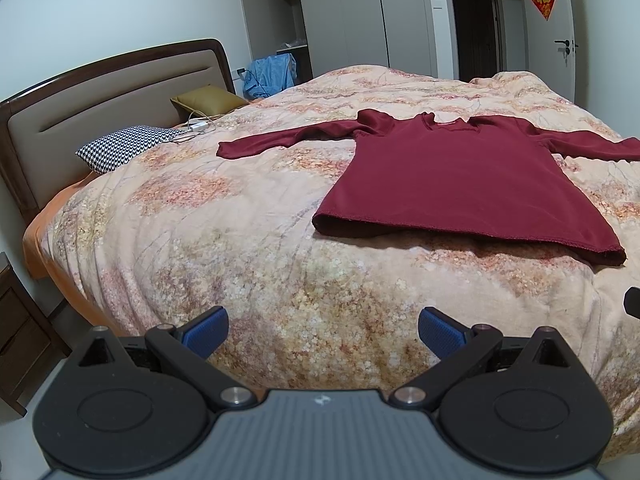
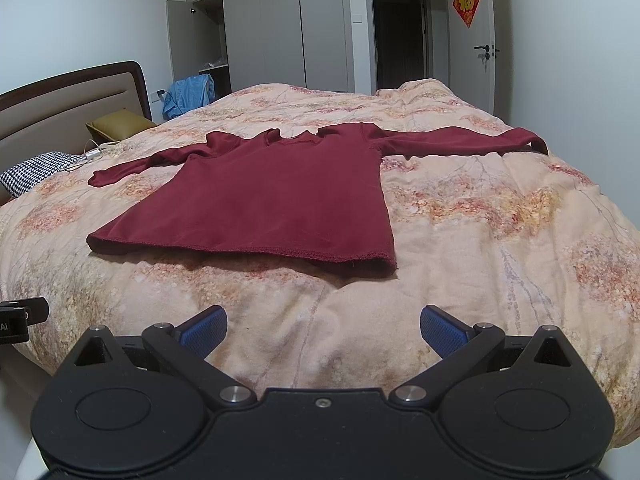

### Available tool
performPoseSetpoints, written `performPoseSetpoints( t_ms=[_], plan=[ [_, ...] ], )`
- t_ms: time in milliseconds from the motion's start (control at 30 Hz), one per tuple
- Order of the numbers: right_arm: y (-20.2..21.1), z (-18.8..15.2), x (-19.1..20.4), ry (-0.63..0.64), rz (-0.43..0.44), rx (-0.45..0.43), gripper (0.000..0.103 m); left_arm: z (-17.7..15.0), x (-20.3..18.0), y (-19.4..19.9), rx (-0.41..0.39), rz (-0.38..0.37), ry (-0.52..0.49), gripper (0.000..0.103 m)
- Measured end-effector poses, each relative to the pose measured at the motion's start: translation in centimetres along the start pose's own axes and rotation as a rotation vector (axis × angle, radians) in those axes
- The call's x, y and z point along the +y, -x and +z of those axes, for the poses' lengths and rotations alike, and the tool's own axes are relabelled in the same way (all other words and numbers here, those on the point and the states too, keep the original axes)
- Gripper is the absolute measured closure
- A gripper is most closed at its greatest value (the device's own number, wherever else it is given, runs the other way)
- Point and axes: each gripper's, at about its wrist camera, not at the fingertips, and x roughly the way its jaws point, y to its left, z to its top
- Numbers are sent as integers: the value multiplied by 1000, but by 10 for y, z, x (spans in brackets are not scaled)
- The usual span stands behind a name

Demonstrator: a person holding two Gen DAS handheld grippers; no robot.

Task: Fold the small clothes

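A dark red long-sleeved shirt (image 1: 460, 184) lies flat on the floral quilt (image 1: 200, 240), hem toward me, both sleeves spread out sideways. It also shows in the right wrist view (image 2: 272, 204). My left gripper (image 1: 323, 330) is open and empty, hovering over the quilt short of the shirt's hem and to its left. My right gripper (image 2: 323, 330) is open and empty, over the quilt (image 2: 480, 220) just short of the hem's right part. Its blue pads (image 2: 202, 332) are wide apart.
A houndstooth pillow (image 1: 124, 150), an olive pillow (image 1: 208, 100) and a white charger with cable (image 1: 198, 124) lie by the headboard (image 1: 100, 92). Blue clothing (image 1: 272, 74) hangs beyond the bed. A wooden nightstand (image 1: 20, 336) stands at the left. The other gripper's edge (image 2: 20, 316) shows at the left.
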Motion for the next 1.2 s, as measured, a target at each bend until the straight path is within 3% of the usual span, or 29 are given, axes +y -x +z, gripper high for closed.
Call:
performPoseSetpoints(
  t_ms=[1200],
  plan=[
    [-3, -1, 0, -1, 0, 5, 0, -1, 1, -1, 1, 4, -2, 0]
  ],
)
